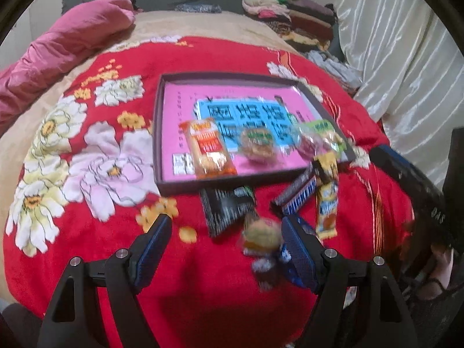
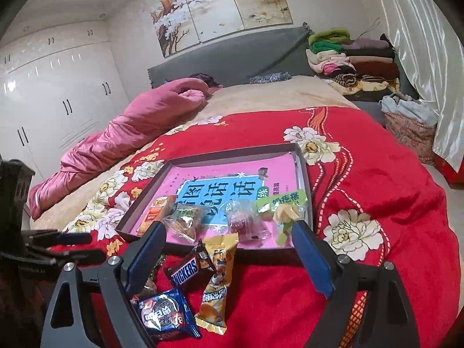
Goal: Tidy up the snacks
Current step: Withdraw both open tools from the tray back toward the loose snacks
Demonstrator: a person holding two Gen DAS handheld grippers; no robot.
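Blue cookie packet point(image 2: 166, 314) lies on the red bedspread point(image 2: 377, 179) just before the tray point(image 2: 304, 171), beside a Snickers bar point(image 2: 185, 269) and a yellow pouch point(image 2: 217, 278). Inside the tray, along its near edge, sit four or so snacks already. Several remain outside it. Left hand-held gripper point(image 1: 226, 232) and right hand-held gripper point(image 2: 229, 239) both stand wide and grip nothing.

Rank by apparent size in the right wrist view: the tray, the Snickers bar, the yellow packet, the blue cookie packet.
1. Tray
2. Yellow packet and blue cookie packet: alike, and nearness inflates them.
3. Snickers bar, partly covered.
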